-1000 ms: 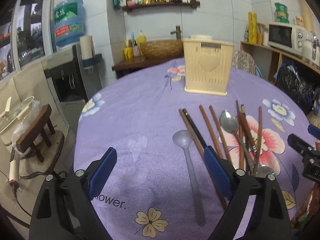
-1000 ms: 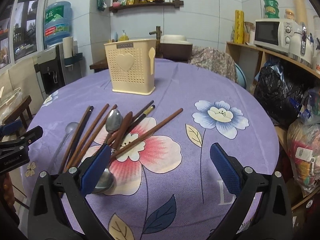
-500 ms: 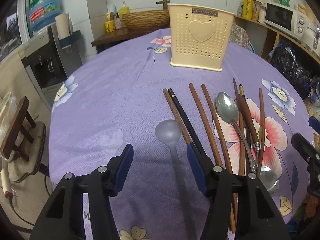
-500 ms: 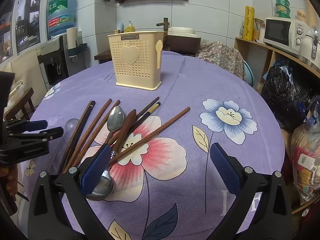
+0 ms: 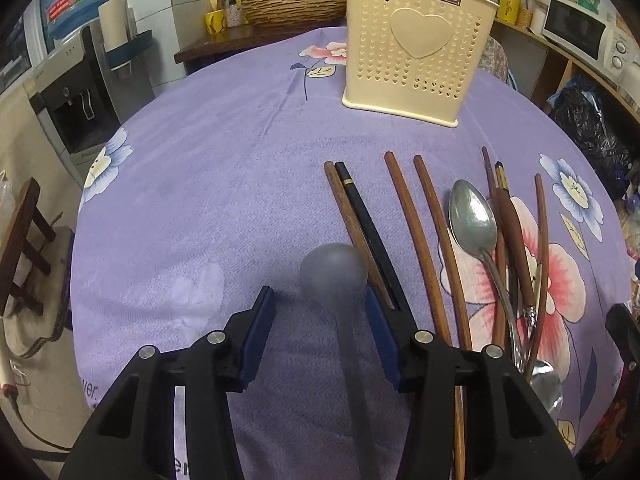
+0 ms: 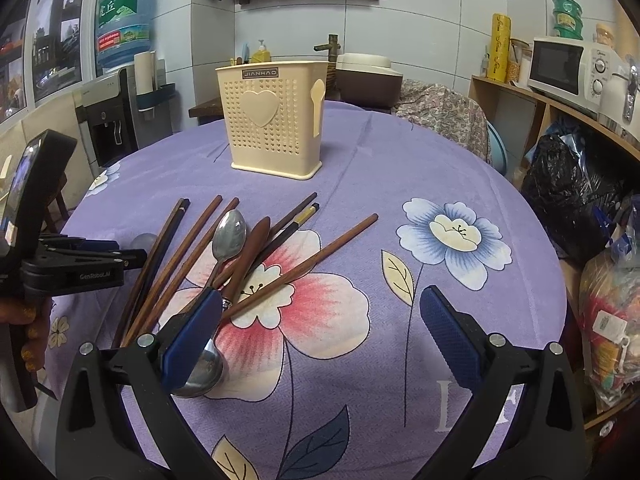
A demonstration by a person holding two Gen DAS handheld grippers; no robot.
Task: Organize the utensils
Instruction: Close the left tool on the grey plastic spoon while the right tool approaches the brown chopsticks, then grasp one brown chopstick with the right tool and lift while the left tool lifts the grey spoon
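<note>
A translucent grey plastic spoon (image 5: pixel 334 276) lies on the purple floral tablecloth (image 5: pixel 224 184). My left gripper (image 5: pixel 320 312) is open and straddles the spoon's neck, its blue pads on either side, not touching it. Several wooden and black chopsticks (image 5: pixel 404 216) and a metal spoon (image 5: pixel 474 220) lie to the right. A cream perforated utensil holder (image 5: pixel 416 40) stands at the far side; it also shows in the right wrist view (image 6: pixel 272 120). My right gripper (image 6: pixel 320 336) is open and empty, low over the cloth beside the utensil pile (image 6: pixel 240 248).
The left gripper's body (image 6: pixel 76 268) shows at the left of the right wrist view. A water dispenser (image 5: pixel 88 92) and a wooden stool (image 5: pixel 24 236) stand left of the table. A microwave (image 6: pixel 568 68) and black bag (image 6: pixel 568 188) are on the right.
My left gripper moved forward and down over the plastic spoon and its jaws narrowed around it. My right gripper stayed about in place.
</note>
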